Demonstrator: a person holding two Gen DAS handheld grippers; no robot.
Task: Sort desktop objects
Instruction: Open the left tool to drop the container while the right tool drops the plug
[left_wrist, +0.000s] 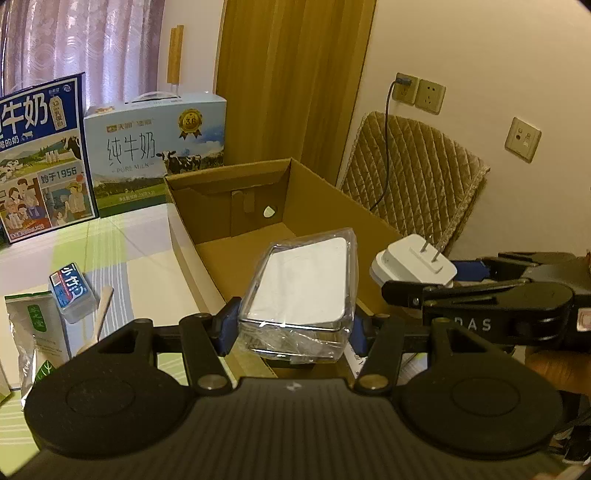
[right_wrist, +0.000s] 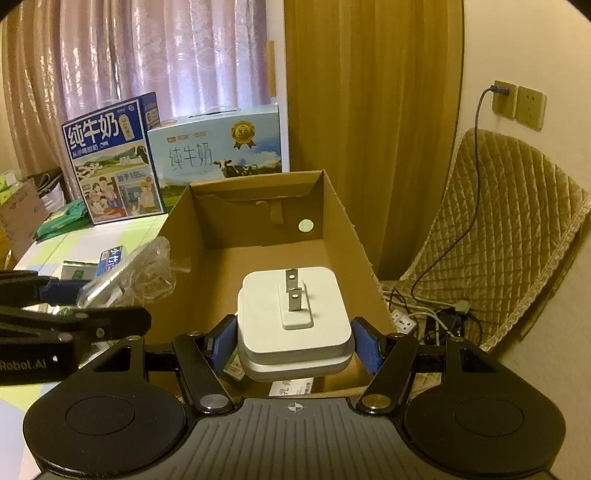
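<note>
My left gripper is shut on a white box in clear plastic wrap, held over the near end of an open cardboard box. My right gripper is shut on a white plug adapter with its two metal prongs pointing up, also above the cardboard box. In the left wrist view the plug adapter and the right gripper hang just right of the wrapped box. In the right wrist view the wrapped box and the left gripper show at the left. The box floor looks bare.
Two milk cartons stand behind the cardboard box. A small blue-labelled pack, a green-and-white pouch and a wooden stick lie on the table at left. A quilted chair and a power strip with cables are on the right.
</note>
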